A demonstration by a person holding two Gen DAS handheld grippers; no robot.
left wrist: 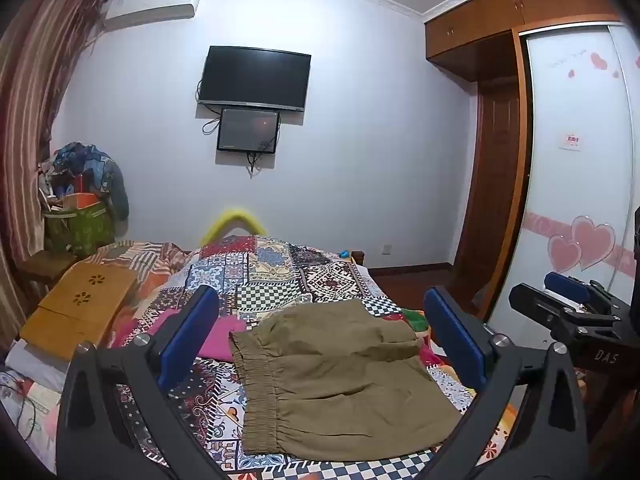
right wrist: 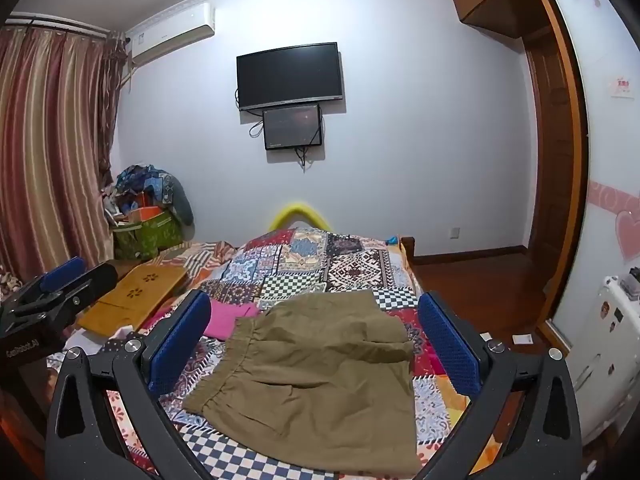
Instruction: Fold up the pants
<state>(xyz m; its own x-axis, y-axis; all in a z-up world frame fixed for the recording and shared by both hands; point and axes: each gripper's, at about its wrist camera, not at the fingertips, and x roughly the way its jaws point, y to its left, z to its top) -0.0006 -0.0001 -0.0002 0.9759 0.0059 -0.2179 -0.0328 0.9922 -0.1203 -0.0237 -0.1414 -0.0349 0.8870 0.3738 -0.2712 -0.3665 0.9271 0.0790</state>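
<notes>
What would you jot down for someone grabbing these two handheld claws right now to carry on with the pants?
Left claw: open, empty, hovering above the bed.
Right claw: open, empty, beside the left one.
Pants: olive, lying on the patchwork quilt, elastic waistband toward the left, apparently folded over already with layers stacked. A pink cloth lies just beyond the waistband.
Done: looks like at least one fold, though I cannot tell how many.
Left: probably one more fold or a tidy-up; nothing is gripped yet.
</notes>
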